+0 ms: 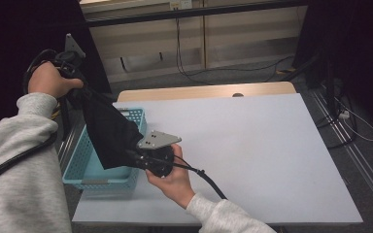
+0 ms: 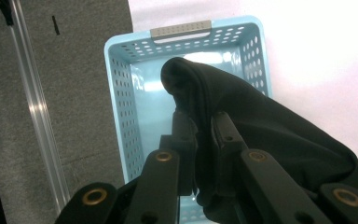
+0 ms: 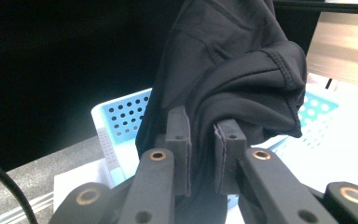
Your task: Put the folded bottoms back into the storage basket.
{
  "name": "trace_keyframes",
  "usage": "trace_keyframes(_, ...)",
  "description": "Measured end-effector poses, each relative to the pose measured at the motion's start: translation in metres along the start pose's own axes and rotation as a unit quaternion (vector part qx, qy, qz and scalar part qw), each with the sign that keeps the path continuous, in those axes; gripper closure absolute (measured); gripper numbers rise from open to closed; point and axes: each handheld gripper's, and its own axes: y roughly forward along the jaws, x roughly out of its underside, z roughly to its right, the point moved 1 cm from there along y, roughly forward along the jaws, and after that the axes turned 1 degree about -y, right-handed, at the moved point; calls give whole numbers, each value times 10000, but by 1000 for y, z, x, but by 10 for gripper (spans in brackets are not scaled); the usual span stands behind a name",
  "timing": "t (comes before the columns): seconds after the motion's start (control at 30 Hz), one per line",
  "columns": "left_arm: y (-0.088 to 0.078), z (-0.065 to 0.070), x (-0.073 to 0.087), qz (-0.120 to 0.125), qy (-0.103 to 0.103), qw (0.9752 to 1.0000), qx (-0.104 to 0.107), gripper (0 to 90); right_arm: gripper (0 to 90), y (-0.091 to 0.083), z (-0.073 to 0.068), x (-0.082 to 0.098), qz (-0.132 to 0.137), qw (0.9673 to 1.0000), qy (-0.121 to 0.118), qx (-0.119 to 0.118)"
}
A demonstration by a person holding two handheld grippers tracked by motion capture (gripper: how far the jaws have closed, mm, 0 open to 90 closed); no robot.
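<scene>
Black cloth (image 1: 110, 132) held up over the blue basket (image 1: 85, 174) by both grippers.

It hangs stretched on a slant, its long way running from the left gripper (image 1: 75, 73), high at the far left, down to the right gripper (image 1: 143, 156), low and near. Both sets of fingers (image 2: 223, 135) are pinching folds of it tight. The basket sits right under the cloth, at the left edge of the white worktop (image 1: 252, 155), so the way in is straight down, and the right hand is nearer to it. The cloth looks soft, thin and floppy, with a stitched hem. The basket is hard plastic with little round holes and looks bare inside.
</scene>
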Motion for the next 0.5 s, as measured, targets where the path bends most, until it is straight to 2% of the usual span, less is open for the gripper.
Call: trace_keyframes(0.5,3,-11,3,56,-64,10000,-17,824,793,10,-1,1,-23,10000,5,-24)
